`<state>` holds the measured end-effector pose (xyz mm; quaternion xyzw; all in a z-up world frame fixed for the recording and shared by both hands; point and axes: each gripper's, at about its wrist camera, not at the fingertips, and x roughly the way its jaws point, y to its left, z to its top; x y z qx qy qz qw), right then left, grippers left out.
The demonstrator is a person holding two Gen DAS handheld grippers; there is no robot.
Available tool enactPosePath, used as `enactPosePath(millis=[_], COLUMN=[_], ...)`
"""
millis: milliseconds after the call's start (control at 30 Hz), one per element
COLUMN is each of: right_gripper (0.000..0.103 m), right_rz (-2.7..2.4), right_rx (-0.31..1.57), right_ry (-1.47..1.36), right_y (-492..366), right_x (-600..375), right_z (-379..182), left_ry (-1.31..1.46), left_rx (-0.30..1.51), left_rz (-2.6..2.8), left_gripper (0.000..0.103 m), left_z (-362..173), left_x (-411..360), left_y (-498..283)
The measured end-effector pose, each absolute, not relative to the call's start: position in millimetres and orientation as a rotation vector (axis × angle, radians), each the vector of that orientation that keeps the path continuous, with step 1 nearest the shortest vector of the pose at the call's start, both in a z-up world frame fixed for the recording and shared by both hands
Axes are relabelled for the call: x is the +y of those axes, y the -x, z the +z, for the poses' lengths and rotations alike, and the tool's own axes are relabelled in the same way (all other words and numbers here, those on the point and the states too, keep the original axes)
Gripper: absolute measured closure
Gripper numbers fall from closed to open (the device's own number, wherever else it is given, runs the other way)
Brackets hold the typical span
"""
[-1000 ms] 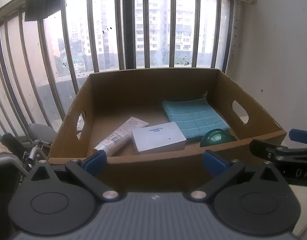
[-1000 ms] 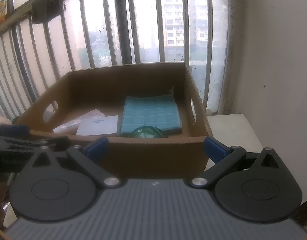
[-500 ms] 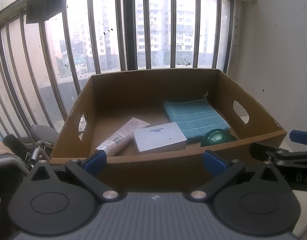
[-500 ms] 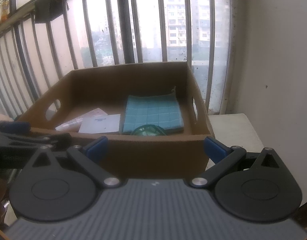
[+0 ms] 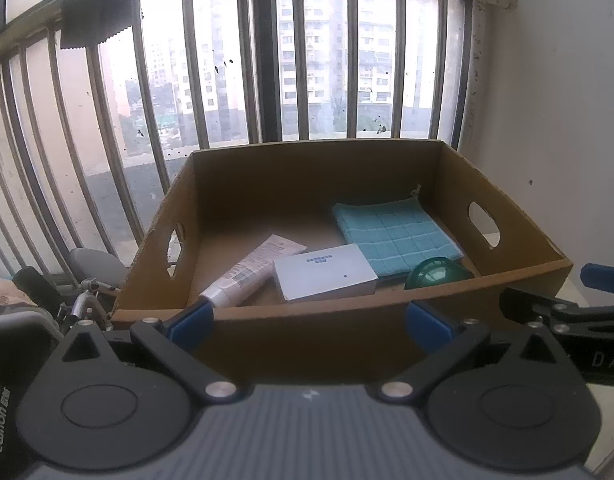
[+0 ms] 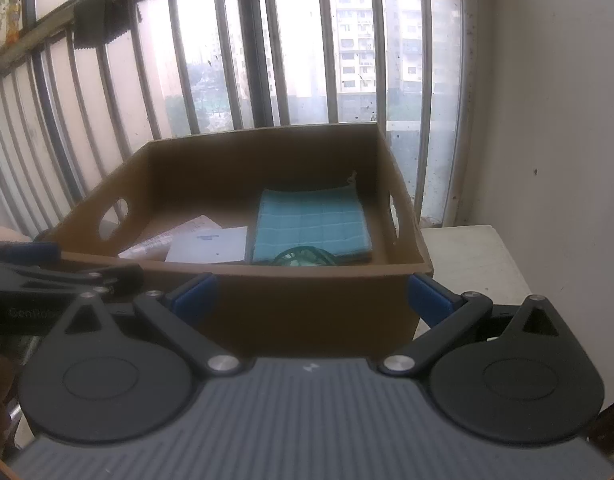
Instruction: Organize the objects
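Observation:
A brown cardboard box (image 5: 347, 320) (image 6: 307, 300) with cut-out handles stands in front of a barred window. Inside lie a white tube (image 5: 251, 270) (image 6: 163, 242), a flat white box (image 5: 325, 272) (image 6: 207, 245), a folded teal cloth (image 5: 395, 236) (image 6: 311, 224) and a green rounded object (image 5: 437, 274) (image 6: 303, 257) by the near wall. My left gripper (image 5: 309, 326) is open just before the near wall, nothing between its blue fingertips. My right gripper (image 6: 311, 300) is open too, empty, beside it on the right.
A white wall (image 5: 555, 120) rises right of the box. The box rests on a pale tabletop (image 6: 467, 256) with bare surface to its right. Dark camera gear and a grey seat (image 5: 91, 264) sit at the left. Window bars (image 5: 251, 64) close off the far side.
Both grippers have risen slightly, so a little more of the box floor shows. The objects inside have not moved.

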<state>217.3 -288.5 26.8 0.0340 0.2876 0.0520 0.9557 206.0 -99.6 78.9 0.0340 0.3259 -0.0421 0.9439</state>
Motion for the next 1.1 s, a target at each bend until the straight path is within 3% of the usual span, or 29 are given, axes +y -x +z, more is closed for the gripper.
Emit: enactPosePath(millis=[1100], right_gripper=[0.001], right_rz=[0.099], right_rx=[0.581], right_ry=[-0.069], right_y=[-210.7], right_x=[-287.0], right_z=[30.5], left_ry=[-0.064], left_rx=[0.665], left_rz=[-0.085], left_gripper=[0.0], left_z=[82.4], left_x=[-98.4], left_y=[-202.3])
